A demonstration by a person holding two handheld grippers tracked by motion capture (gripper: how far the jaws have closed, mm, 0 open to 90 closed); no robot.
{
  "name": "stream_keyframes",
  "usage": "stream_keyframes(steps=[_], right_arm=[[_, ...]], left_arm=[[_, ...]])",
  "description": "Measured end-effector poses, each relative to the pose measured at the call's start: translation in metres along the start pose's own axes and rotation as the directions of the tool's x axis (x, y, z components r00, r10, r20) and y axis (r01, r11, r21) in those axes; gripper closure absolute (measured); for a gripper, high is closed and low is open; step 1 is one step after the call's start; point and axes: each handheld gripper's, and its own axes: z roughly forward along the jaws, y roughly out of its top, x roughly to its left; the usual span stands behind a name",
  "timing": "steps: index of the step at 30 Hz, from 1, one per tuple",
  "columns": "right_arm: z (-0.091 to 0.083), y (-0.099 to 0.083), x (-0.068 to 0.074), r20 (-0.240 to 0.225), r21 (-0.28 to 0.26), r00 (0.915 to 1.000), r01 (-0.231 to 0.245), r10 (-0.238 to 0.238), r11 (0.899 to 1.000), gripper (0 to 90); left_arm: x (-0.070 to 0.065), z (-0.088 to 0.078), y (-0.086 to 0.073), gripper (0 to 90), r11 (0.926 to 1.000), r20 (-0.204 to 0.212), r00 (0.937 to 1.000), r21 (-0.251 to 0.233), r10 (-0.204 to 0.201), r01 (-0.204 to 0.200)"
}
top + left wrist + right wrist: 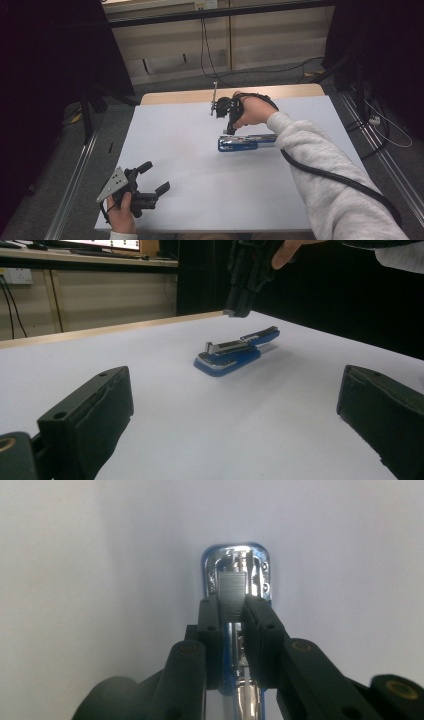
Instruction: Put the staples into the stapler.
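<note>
— Where's the stapler (240, 143)?
— Mid tabletop (200, 200), blue base flat, its top part swung open.
— Your right tool (230, 129)?
— Pointing down over it. In the right gripper view my jaws are pinching a strip of staples (231, 591) above the stapler's shiny front end.
— And the left tool (155, 177)?
— Near the front edge, well apart from the stapler, jaws spread wide, nothing between them.
</note>
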Motion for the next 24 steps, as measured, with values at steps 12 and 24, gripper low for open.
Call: stream_keyframes(steps=[12,24], right_arm=[[-0.004,-0.005,-0.009,0.003,-0.013,0.9997,-0.024,0.024,1.0,78.6],[0.0,-0.004,-0.014,-0.005,-0.009,0.9997,-0.024,0.024,1.0,78.6]], left_arm=[[0.0,-0.001,0.0,1.6,1.0,0.002,1.0,-0.002,-0.005,0.005],[0.0,0.0,0.0,1.6,0.9999,0.007,0.9999,0.002,-0.01,0.01]])
